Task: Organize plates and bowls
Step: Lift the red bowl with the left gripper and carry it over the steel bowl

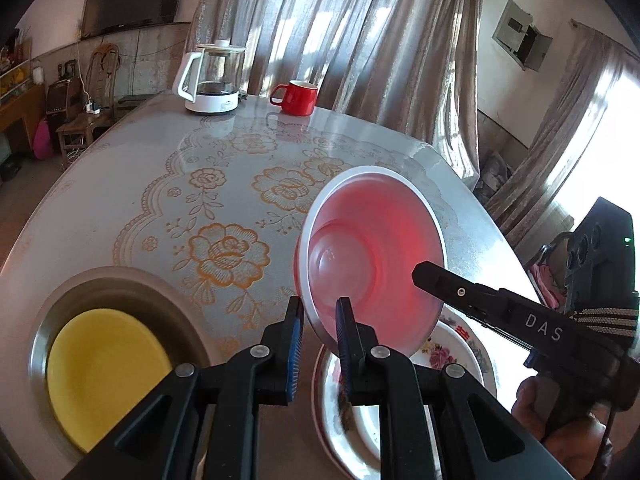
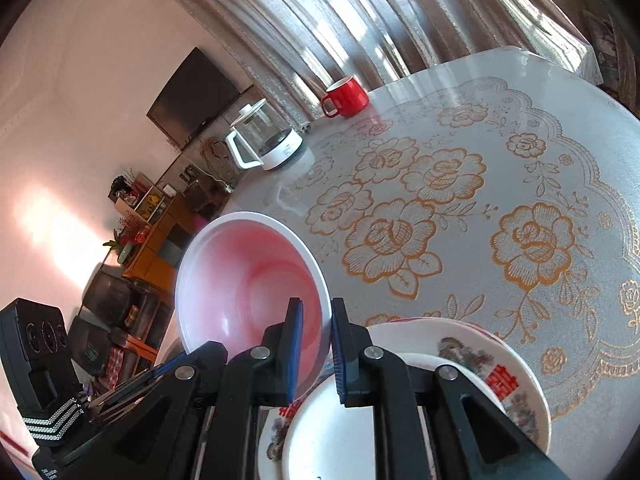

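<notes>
both grippers are gripping the pink bowl (image 1: 372, 256) at once, holding it tilted above the floral plate (image 1: 460, 344). the left gripper (image 1: 319, 344) is pinching the near rim between its blue-padded fingers; the right gripper (image 2: 316, 350) is clamping the rim too. a yellow plate (image 1: 100, 372) is sitting in a metal dish (image 1: 120, 284) at the near left of the desk (image 1: 140, 184).

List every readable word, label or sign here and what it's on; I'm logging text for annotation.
"DAS": white letters on the right gripper body.
"囍": red double-happiness sign on the floral plate rim.
Kettle base: a small dark mark, too blurred to read.
Red mug, pink bowl: no text visible.
</notes>
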Action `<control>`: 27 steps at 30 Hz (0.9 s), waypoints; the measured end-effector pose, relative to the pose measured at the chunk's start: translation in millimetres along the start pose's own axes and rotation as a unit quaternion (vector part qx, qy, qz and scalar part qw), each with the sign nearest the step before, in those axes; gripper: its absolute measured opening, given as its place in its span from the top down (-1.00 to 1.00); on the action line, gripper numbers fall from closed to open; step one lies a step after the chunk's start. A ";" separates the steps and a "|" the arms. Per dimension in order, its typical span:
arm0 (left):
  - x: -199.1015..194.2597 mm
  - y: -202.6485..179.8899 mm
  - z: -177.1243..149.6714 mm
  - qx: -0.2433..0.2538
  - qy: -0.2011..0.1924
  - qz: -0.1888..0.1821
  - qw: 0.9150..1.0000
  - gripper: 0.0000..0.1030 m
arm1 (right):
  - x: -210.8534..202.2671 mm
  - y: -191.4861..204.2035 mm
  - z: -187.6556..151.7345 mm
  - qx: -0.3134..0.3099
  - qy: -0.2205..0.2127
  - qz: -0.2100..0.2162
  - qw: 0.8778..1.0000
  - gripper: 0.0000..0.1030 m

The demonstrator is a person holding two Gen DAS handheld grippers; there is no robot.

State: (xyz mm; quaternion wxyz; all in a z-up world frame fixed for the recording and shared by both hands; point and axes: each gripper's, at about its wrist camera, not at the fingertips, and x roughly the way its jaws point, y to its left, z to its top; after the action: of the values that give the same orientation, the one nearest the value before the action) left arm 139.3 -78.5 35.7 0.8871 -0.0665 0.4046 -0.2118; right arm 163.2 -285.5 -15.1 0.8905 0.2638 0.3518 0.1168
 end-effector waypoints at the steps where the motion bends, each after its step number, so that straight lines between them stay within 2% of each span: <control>1: -4.3 4.3 -1.8 -0.004 -0.003 0.001 1.000 0.69 | 1.4 5.1 -2.7 -0.004 0.002 0.002 1.000 0.74; 15: -59.2 68.8 -33.2 -0.060 -0.032 0.027 0.997 0.69 | 23.6 77.9 -41.7 -0.066 0.042 0.035 0.996 0.72; 27: -96.6 116.1 -67.6 -0.105 -0.049 0.051 0.992 0.69 | 47.0 127.2 -69.1 -0.115 0.082 0.072 0.987 0.72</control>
State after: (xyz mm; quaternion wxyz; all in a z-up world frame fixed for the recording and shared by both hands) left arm 70.0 71.3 23.9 0.9036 -0.1488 0.3837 -0.1190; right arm 146.8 -134.2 -13.8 0.8722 0.1737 0.3882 0.2418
